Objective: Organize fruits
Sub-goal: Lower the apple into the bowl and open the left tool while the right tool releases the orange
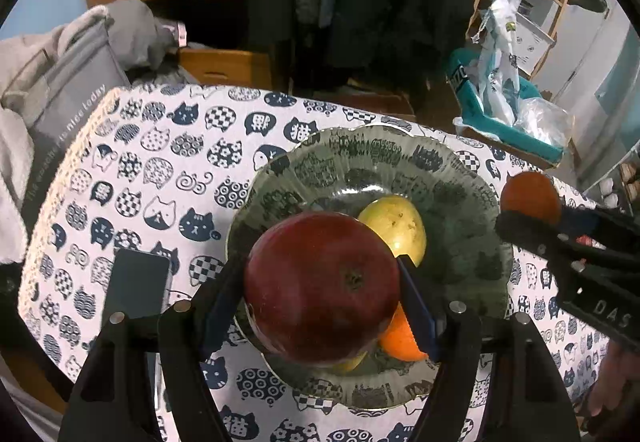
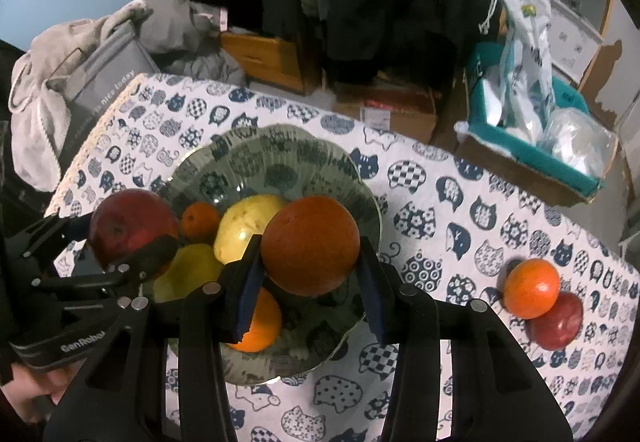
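Left wrist view: you hold the red apple (image 1: 322,288) in the left gripper (image 1: 320,306), its blue pads pressed on both flanks, stem end facing the lens at frame centre.
Right wrist view: your right gripper (image 2: 308,262) is clenched on the dark orange (image 2: 310,244), hung over the bowl's right half.
Bowl: the green glass bowl (image 1: 400,158) sits below both fruits; inside lie a yellow pear (image 1: 394,228) and a small orange (image 1: 400,338), and the right view shows more fruit.
Handling: both fruits look firm, round and smooth-skinned, so likely to roll or slip; I judge the apple the heavier. Keep your hold across the widest girth and set each down low, since the glass could chip and the pear may bruise.
Left over: an orange (image 2: 531,288) touching a red apple (image 2: 558,322) waits on the cat-print cloth (image 2: 460,202), lower right.
Nearby: a dark phone (image 1: 138,288) lies at lower left.
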Demonstrator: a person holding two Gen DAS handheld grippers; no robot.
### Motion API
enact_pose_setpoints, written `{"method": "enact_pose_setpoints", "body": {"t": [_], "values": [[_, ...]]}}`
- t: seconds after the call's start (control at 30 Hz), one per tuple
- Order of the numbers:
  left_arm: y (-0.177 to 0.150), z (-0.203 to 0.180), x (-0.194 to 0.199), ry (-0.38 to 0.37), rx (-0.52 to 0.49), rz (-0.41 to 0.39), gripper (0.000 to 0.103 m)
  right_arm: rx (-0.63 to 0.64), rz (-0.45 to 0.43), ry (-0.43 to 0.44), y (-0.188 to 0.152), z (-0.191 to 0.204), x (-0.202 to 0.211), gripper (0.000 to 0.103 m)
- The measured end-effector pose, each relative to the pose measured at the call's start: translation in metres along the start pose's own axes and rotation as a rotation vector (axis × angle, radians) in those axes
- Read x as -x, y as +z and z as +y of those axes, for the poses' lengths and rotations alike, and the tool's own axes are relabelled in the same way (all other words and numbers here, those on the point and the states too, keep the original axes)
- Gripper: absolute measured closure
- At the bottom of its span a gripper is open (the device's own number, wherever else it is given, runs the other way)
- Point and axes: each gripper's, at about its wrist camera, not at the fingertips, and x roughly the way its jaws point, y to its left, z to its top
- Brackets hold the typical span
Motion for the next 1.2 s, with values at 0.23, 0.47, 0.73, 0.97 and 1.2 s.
{"method": "enact_pose_setpoints", "body": {"t": [0.23,0.47,0.73,0.97,1.2], "values": [[0.004,0.006,-0.016,-0.017,0.035,0.029,0.027,-0.029,0.04,0.014,-0.005,-0.009,-0.019,0.059],[0.008,0.006,-0.022,-0.018,0.037,0.047,0.027,-0.023,0.06,0.018,-0.009,-0.009,-0.028,0.059],[0.008,0.005,-0.028,0.007,0.023,0.071,0.027,-0.023,0.07,0.018,-0.01,-0.009,-0.031,0.059],[0.008,0.004,-0.013,0.015,0.003,0.03,0.016,-0.019,0.088,0.029,-0.011,-0.006,-0.035,0.059],[0.002,0.004,-0.004,0.029,-0.017,0.033,0.016,0.007,0.103,0.039,-0.013,0.004,-0.037,0.058]]}}
